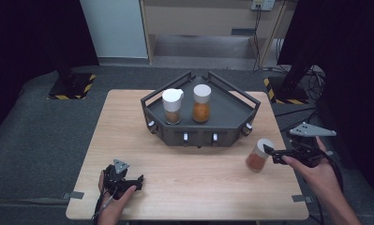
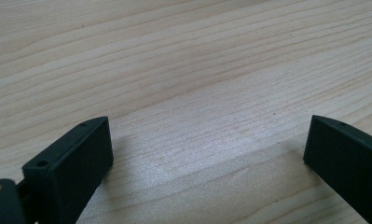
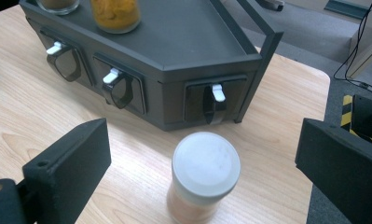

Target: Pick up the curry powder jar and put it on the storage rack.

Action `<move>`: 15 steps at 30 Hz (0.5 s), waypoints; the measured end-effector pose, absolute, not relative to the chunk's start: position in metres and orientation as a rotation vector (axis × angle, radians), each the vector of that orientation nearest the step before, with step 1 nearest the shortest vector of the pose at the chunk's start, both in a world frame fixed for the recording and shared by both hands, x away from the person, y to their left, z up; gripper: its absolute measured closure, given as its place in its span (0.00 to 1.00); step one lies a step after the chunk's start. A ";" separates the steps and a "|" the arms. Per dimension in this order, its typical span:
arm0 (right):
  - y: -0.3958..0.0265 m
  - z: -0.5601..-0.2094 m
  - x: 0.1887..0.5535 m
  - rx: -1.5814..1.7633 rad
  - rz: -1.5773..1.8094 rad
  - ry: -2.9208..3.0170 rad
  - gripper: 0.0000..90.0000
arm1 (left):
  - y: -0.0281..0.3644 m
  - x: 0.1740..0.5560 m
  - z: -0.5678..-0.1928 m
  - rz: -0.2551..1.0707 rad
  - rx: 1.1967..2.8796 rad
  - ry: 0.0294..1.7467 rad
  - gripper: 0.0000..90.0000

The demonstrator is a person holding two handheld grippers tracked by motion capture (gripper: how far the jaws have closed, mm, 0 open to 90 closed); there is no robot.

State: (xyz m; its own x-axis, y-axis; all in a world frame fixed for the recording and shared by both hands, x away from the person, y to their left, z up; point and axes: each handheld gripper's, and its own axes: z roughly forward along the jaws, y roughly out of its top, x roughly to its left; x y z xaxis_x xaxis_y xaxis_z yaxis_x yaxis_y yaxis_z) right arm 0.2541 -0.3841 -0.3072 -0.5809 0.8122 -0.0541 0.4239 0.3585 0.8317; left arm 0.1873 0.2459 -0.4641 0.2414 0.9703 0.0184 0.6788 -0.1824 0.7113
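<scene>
We see the jar [image 3: 205, 175] with the white lid standing upright on the table [image 1: 198, 183], straight ahead of our right gripper [image 1: 273, 152] and between the lines of its two jaws, which stand wide apart with nothing in them. In the right gripper view the lid sits just forward of the jaw tips, a little nearer the left jaw than the right, and neither jaw touches it. The jar's long axis runs up and down, so the jaws face its round side from either flank. Beyond the jar, further along the same line, lies the dark tray [image 3: 211, 56], where two more jars [image 1: 187, 105] stand side by side. Our left gripper [image 1: 128, 180] rests well apart, low on the far side of the table from the jar, its jaws also spread over bare wood. The right hand [image 1: 316, 171] is plainly the nearer one, and we judge a short push forward would bring the jaws around the jar.
</scene>
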 end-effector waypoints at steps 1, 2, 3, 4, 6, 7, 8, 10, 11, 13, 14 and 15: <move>-0.385 -0.310 0.253 1.075 1.124 2.158 0.04 | 0.246 0.187 -0.464 0.649 1.937 1.502 0.00; -0.386 -0.311 0.252 1.078 1.125 2.158 0.04 | 0.246 0.187 -0.464 0.649 1.936 1.503 0.00; -0.388 -0.313 0.251 1.080 1.125 2.157 0.04 | 0.246 0.187 -0.464 0.649 1.936 1.503 0.00; -0.389 -0.314 0.250 1.088 1.125 2.156 0.04 | 0.246 0.187 -0.464 0.650 1.936 1.503 0.00; -0.391 -0.318 0.250 1.095 1.124 2.156 0.04 | 0.246 0.187 -0.464 0.650 1.936 1.504 0.00; -0.392 -0.319 0.250 1.098 1.122 2.155 0.04 | 0.245 0.187 -0.464 0.650 1.935 1.504 0.00; -0.393 -0.321 0.249 1.102 1.125 2.153 0.04 | 0.245 0.187 -0.464 0.650 1.935 1.504 0.00; -0.395 -0.324 0.249 1.110 1.127 2.153 0.04 | 0.245 0.187 -0.464 0.651 1.935 1.505 0.00; -0.396 -0.326 0.248 1.113 1.127 2.151 0.04 | 0.245 0.187 -0.464 0.651 1.935 1.505 0.00; -0.396 -0.330 0.248 1.119 1.126 2.154 0.04 | 0.245 0.187 -0.464 0.651 1.935 1.505 0.00; -0.397 -0.331 0.247 1.125 1.132 2.154 0.04 | 0.245 0.187 -0.464 0.651 1.935 1.505 0.00; -0.397 -0.333 0.246 1.122 1.137 2.154 0.04 | 0.245 0.187 -0.464 0.651 1.935 1.505 0.00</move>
